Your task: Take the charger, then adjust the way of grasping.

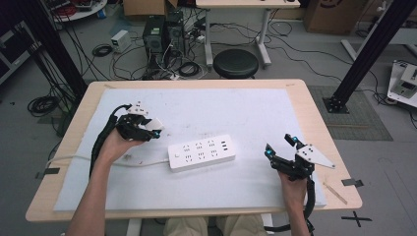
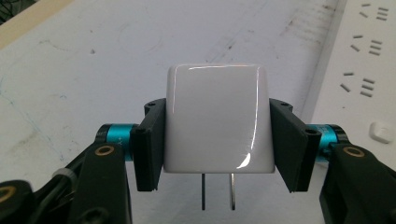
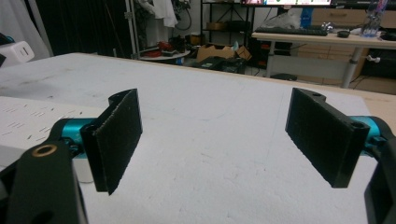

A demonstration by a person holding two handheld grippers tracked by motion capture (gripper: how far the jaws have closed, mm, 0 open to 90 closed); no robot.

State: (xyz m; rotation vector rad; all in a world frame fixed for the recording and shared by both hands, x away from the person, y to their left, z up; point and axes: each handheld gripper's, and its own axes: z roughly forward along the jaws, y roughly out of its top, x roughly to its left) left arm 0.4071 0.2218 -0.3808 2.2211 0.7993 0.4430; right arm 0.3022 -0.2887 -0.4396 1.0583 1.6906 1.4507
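The left gripper (image 2: pixel 217 135) is clenched on a white plug (image 2: pixel 218 119), its two black jaws pressing the plug's flat sides so the glossy back faces the camera and the two metal prongs (image 2: pixel 217 191) hang free below. That side grip leaves the prongs clear, probably so they can go into a socket. In the high view the plug (image 1: pixel 155 123) sits left of centre, just beside the upper left end of the white power strip (image 1: pixel 201 152), which lies flat near the middle of the white mat (image 1: pixel 246 110) with its cord running off to the left. The right gripper (image 1: pixel 281 146) hovers at the lower right with its jaws spread wide and nothing between them, apart from the strip, perhaps ready to steady it.
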